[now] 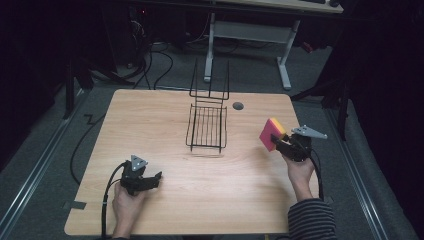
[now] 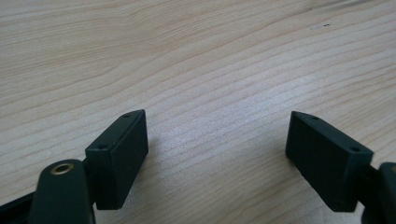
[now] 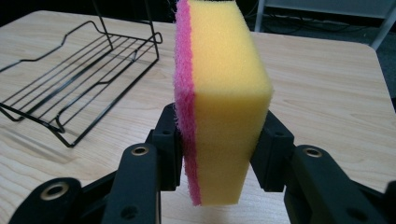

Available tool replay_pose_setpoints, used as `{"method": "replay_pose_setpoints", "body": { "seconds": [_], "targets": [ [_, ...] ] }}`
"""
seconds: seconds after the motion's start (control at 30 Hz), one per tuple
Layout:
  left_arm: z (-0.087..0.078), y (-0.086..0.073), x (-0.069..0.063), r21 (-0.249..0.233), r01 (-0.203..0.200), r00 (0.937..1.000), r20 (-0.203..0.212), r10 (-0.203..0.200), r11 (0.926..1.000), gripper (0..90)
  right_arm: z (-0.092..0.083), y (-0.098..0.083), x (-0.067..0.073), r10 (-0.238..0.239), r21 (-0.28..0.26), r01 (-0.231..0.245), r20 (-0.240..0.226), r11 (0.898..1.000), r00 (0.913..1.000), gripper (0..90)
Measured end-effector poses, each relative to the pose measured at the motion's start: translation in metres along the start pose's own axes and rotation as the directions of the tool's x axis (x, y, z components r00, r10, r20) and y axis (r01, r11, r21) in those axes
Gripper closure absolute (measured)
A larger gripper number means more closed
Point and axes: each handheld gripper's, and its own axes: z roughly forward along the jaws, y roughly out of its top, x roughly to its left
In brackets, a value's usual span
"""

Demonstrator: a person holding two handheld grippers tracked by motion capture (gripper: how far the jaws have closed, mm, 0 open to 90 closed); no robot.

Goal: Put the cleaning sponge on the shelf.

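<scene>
Sponge up off the table, rack waiting to its left.

The sponge (image 3: 219, 93), yellow with a pink scrub face, stands on edge above the table's (image 1: 165, 200) right side, pinched low by the right gripper (image 1: 280, 145). I'd carry it level over the wire rack (image 1: 206, 127), keeping the squeeze steady so it doesn't tip. The left gripper (image 1: 152, 178) rests near the front edge, jaws spread, nothing between them.
</scene>
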Motion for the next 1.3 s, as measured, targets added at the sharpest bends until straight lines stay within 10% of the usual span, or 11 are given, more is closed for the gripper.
{"method": "replay_pose_setpoints", "body": {
  "seconds": [1.3],
  "targets": [
    [0.0, 0.0, 0.0, 0.0, -0.001, 1.0, -0.001, 0.001, 1.0, 21.6, -0.01, 0.036, 0.051, -0.113, -0.038, 0.109, -0.116, 0.993, 0.9868, 60.1]
  ]
}}
